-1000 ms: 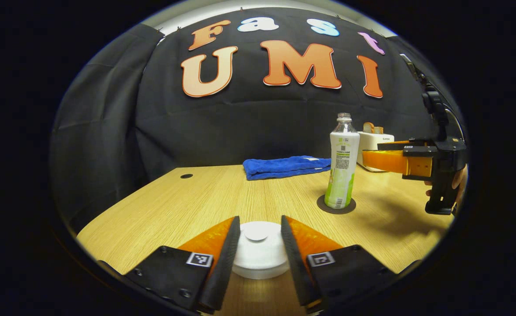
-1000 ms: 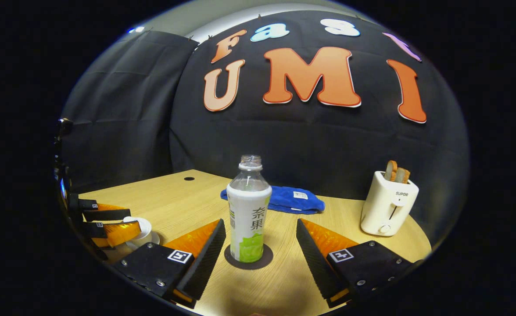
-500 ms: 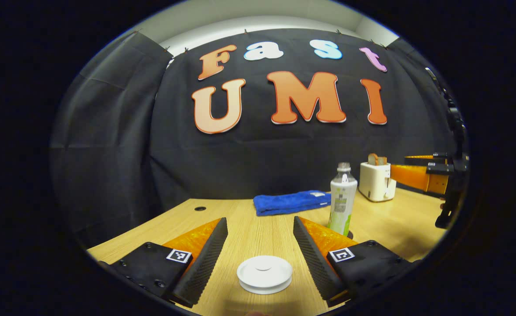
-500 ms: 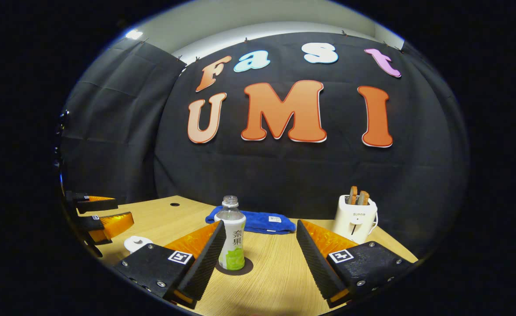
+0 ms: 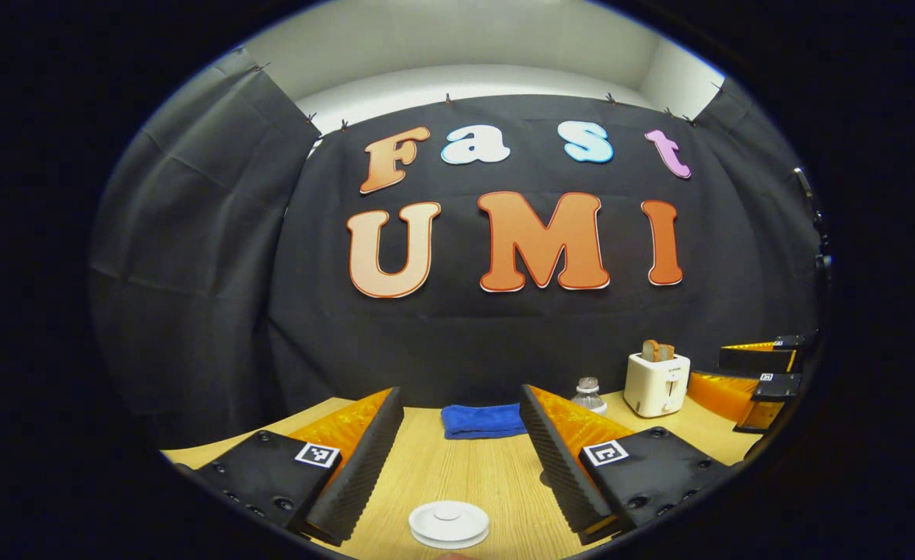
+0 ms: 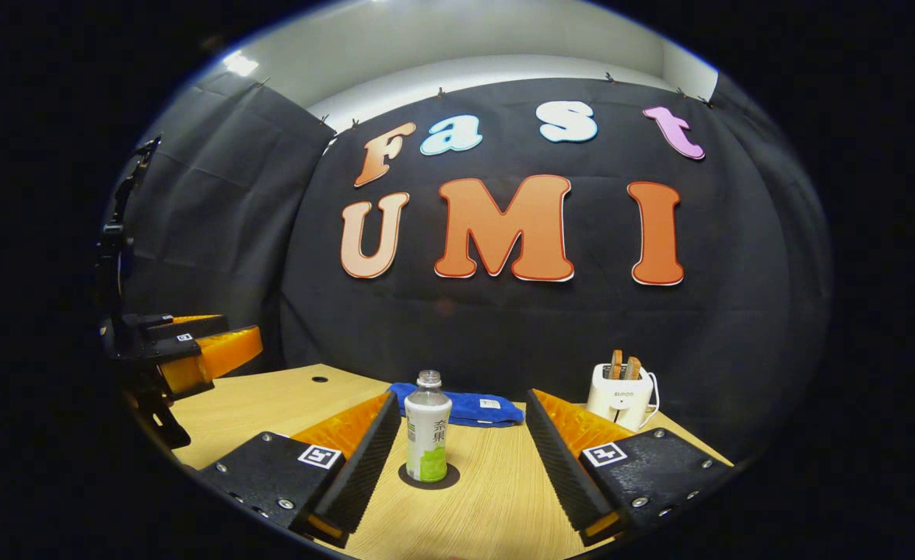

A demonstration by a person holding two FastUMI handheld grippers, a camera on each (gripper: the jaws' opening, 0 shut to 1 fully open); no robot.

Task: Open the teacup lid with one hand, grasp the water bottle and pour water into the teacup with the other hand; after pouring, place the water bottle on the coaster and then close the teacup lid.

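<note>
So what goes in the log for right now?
left gripper: open, above lidded teacup | right gripper: open | water bottle: upright on coaster

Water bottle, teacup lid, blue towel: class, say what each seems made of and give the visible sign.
Water bottle: probably clear plastic, see-through neck, printed sleeve. Teacup lid: white, smooth, faintly glossy; ceramic or plastic, unclear. Blue towel: soft cloth, folded, fuzzy surface.

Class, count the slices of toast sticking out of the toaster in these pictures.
2. Both slices of toast stand side by side in the slots of the white toaster, at the table's far right, beyond the blue towel. Anything deeper inside is hidden.
</note>
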